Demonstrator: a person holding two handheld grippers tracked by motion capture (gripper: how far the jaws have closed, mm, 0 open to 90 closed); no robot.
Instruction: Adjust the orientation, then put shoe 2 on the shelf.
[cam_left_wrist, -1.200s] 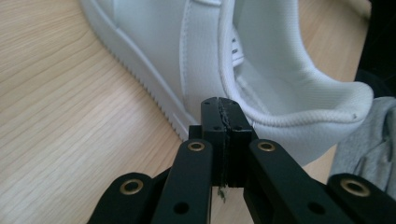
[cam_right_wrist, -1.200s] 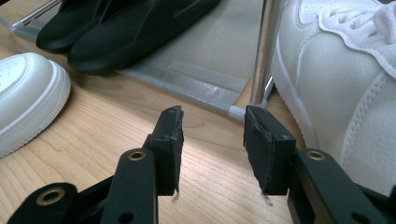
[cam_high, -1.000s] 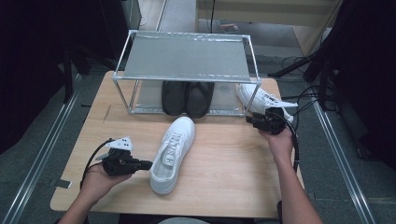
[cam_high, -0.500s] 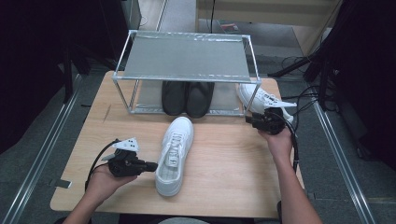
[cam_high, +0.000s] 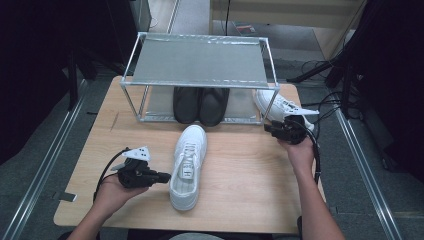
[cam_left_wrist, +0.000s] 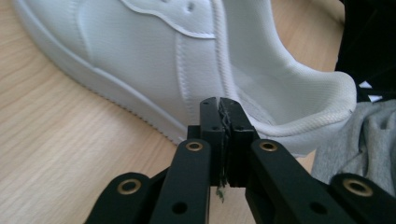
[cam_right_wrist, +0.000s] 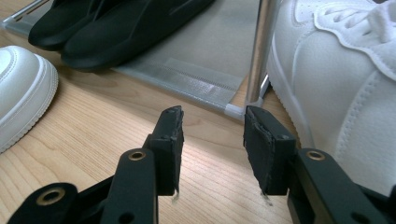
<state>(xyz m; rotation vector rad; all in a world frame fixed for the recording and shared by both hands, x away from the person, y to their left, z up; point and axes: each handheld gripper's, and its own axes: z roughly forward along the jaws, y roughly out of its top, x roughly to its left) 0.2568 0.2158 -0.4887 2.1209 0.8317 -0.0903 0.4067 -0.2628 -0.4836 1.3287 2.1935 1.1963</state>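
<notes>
Black slippers (cam_high: 200, 104) sit inside the metal rack (cam_high: 200, 62) at the table's (cam_high: 250, 170) far edge. Left gripper (cam_high: 162, 176), jaws pressed together on nothing, sits just beside the white sneaker (cam_high: 187, 167) mid-table. Right gripper (cam_high: 270, 129), jaws spread and empty, sits by the rack's right corner near a second white sneaker (cam_high: 280, 106).

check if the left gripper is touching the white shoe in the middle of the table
Cannot tell. In the left gripper view the shut left gripper sits right at the white shoe, its tips overlapping the shoe's side, with no plain gap or contact; the high view is too coarse.
</notes>
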